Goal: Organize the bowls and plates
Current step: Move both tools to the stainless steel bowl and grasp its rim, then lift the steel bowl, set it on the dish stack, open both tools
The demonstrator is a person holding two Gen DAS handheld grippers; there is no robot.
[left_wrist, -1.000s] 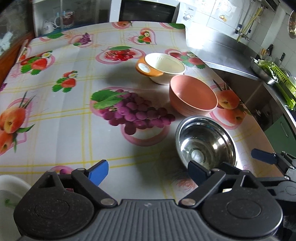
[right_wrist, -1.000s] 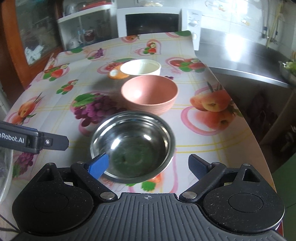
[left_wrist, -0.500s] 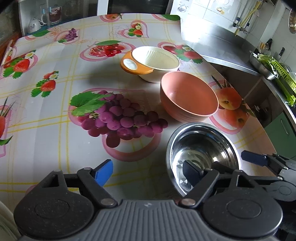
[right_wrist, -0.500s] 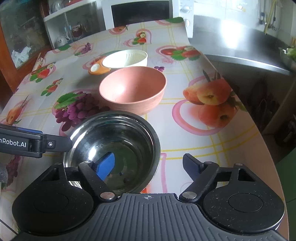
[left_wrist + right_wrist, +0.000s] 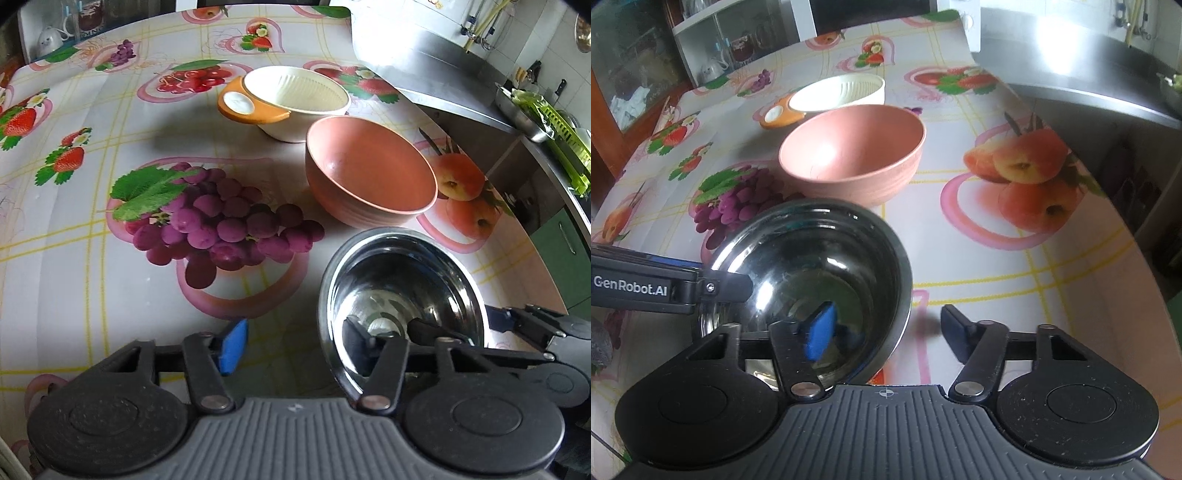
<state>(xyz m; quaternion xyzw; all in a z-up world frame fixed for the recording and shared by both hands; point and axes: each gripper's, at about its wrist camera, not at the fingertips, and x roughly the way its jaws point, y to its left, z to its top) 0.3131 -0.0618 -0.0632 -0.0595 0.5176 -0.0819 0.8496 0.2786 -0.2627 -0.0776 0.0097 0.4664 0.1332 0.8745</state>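
Item 1, nearest: left gripper [image 5: 291, 343], low centre of the left wrist view. Its jaws had just been closing and stood half-narrowed astride the left rim of the steel bowl [image 5: 402, 291], blue pad outside, dark pad inside the basin. Neither pad clearly pressed the wall.

Item 2: right gripper [image 5: 886, 328], low centre of the right wrist view. Its jaws had likewise just been closing, half-narrowed over the bowl's right rim, blue pad inside, dark pad outside on the tablecloth [image 5: 997, 258]. A gap showed at the rim; no grip was evident.

Item 3: steel bowl, upright, lower right of the left wrist view, near the table edge.

Item 4: pink bowl [image 5: 369, 177], upright, just beyond the steel one.

Item 5: white bowl [image 5: 299, 99] with orange handle, farther still, upper centre, just beside the pink bowl.
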